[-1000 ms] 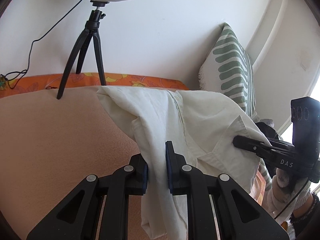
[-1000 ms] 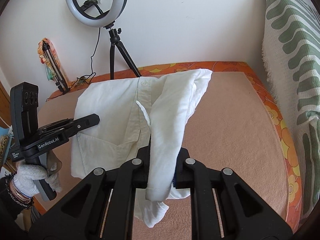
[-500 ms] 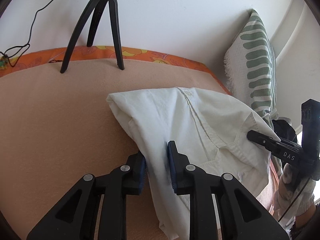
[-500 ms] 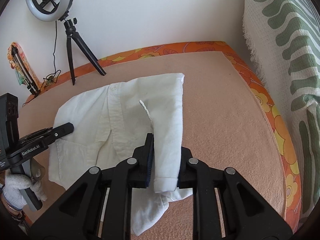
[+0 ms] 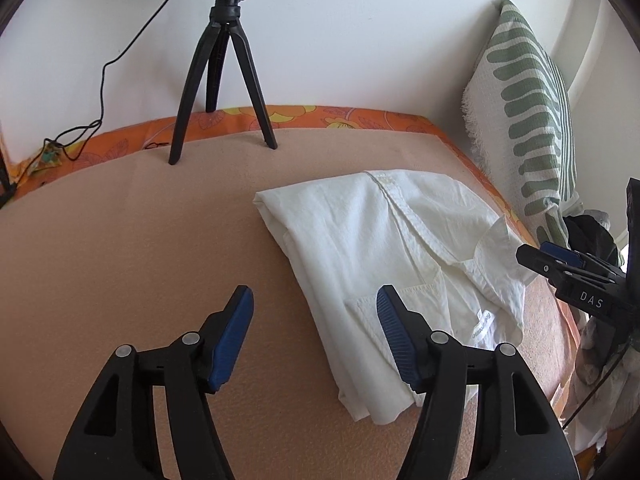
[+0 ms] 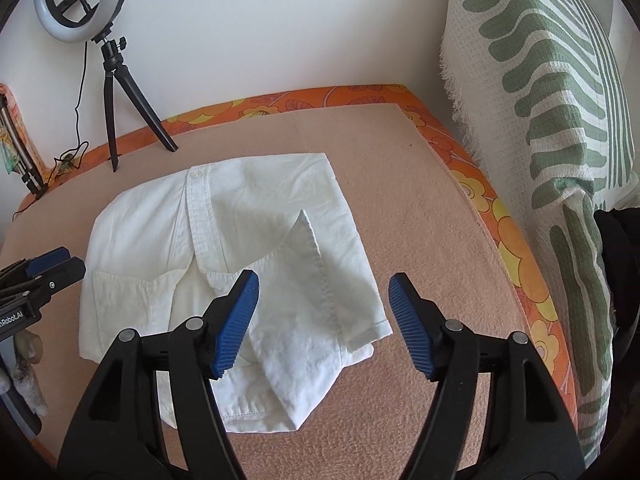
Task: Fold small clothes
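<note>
Both grippers stand with jaws spread wide and nothing between them. In its own view the right gripper [image 6: 322, 320] hangs over the near edge of the white shirt [image 6: 240, 264], its left pad over the cloth and its right pad over bare bed [image 6: 420, 208]; the folded sleeve [image 6: 320, 280] runs from about 12 o'clock down toward 6 o'clock, straight under the gap. The left gripper [image 5: 316, 336] has only its right pad over the shirt [image 5: 384, 248]; most of the cloth lies toward 1 o'clock from it, while its left pad sits over bare bed [image 5: 120, 240]. The shirt lies flat on the peach cover, partly folded, its button strip [image 6: 198, 216] running away from the grippers, which marks its long axis. The right gripper seems nearer the folded side, the left nearer the still-wide pocket side, so the next fold likely falls to the left. Farther out, a tripod [image 5: 220, 80] stands at 11 o'clock and a green-striped pillow [image 6: 560, 140] leans at 2 o'clock.
</note>
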The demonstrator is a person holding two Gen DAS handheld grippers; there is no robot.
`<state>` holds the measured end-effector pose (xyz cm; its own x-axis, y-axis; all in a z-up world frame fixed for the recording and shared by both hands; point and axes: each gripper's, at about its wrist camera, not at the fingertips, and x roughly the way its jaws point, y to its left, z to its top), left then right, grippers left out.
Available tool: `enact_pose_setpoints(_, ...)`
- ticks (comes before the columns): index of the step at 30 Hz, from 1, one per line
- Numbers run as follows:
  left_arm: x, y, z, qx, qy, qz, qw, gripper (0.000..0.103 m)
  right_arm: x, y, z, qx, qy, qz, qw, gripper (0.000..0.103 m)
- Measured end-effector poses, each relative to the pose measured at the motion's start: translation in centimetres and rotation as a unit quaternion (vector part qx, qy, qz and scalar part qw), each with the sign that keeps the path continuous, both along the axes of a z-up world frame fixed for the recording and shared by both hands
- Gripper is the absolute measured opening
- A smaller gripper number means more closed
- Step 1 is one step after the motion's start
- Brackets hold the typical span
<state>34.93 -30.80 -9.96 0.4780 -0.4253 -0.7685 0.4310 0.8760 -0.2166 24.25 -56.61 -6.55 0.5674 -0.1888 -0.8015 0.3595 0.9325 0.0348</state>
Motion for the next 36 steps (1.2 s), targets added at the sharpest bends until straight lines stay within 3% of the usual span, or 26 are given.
enact_pose_setpoints(2,-0.9,0.3,0.7,0.000,-0.009,-0.002,1.0000,0.072,-0.6,0.3,0.7,0.002,-0.009,-0.002,1.000,0.072)
enact_pose_setpoints(7,-3.1,1.1,2.4,-0.013,-0.023,-0.007,0.9996,0.072,-2.2,1.3,2.3,0.005,-0.035,-0.008,0.999,0.078)
enact_pose_setpoints(12,-6.0,1.8,4.5,-0.015,-0.041,-0.019,0.9989,0.078,-4.5,3.0,4.1,-0.020,-0.055,-0.009,0.998,0.082)
enact_pose_setpoints(20,-11.6,4.3,7.4,-0.041,-0.080,-0.039,0.9952,0.080,-9.7,6.1,7.2,-0.026,-0.108,-0.012,0.994,0.099)
enact_pose_setpoints(27,-15.9,6.1,9.0,-0.035,-0.132,-0.040,0.9898,0.081,-13.3,9.3,8.4,-0.035,-0.127,-0.004,0.991,0.100)
enact_pose_setpoints(36,-19.0,7.0,9.4,-0.023,-0.154,-0.037,0.9871,0.087,-15.8,12.1,9.2,-0.056,-0.141,0.007,0.988,0.100)
